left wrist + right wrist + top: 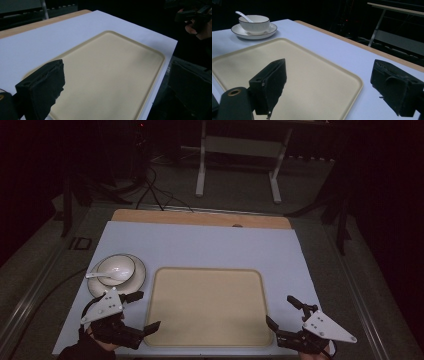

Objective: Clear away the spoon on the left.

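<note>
A: Where does the work stand?

B: At its start, as far as I can judge. The beige tray (207, 307) lies bare in the lower middle of the high view, on the pale blue worktop (200, 245), with nothing loaded on it.

A: And the crockery?

B: Left of the tray, at centre left of the frame: a white bowl (116, 267) sits on a white saucer (135, 282), and a white spoon (102, 276) rests in the bowl with its handle pointing toward the left edge. In the right gripper view the same set stands at the upper left, the bowl (254, 23) well apart from the jaws.

A: The grippers?

B: The left hand-held gripper (141, 311) sits at lower left, jaws spread wide and empty, one tip just beside the saucer's near rim, the other at the tray's near-left corner. The right hand-held gripper (284, 312) is at lower right, also spread and holding nothing, by the tray's right edge.

A: So what remains?

B: Everything, I think. The left gripper is nearest the bowl set, so the likely job is to take hold of it and bring it to the tray; no grasp is made yet.

A: Any doubt?

B: The left gripper view shows one jaw over the tray (110, 75), so the spread is read from the high view.
</note>
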`<state>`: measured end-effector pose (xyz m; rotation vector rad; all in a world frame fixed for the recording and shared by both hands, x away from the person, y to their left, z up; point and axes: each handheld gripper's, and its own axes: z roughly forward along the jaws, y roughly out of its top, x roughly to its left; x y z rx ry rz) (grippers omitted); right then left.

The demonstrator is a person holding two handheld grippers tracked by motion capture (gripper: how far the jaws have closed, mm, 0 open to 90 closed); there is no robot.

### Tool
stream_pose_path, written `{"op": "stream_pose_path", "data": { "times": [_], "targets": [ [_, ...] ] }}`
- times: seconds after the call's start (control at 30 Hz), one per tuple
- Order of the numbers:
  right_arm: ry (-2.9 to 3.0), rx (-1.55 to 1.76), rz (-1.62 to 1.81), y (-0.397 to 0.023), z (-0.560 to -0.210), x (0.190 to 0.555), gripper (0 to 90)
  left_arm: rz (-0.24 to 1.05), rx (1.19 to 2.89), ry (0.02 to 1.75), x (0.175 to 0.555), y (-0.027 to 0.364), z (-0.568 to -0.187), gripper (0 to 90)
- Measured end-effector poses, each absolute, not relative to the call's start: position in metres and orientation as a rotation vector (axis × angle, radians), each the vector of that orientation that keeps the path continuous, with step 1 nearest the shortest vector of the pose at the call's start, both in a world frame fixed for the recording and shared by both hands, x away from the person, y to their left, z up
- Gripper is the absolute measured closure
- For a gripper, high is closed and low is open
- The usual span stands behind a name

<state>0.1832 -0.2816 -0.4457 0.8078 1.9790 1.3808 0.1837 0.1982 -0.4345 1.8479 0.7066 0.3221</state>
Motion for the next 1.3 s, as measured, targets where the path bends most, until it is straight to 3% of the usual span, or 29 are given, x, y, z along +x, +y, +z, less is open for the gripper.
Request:
{"op": "stream_pose_path", "data": {
  "times": [0.67,1.3],
  "targets": [
    [1.985,0.804,1.382,-0.281,-0.446,0.183,13.4,0.343,1.784,0.713,0.208,0.216,-0.384,3.4],
    [1.992,0.803,1.376,-0.28,-0.446,0.183,13.4,0.494,1.612,0.988,0.233,0.282,-0.381,6.7]
  ]
}}
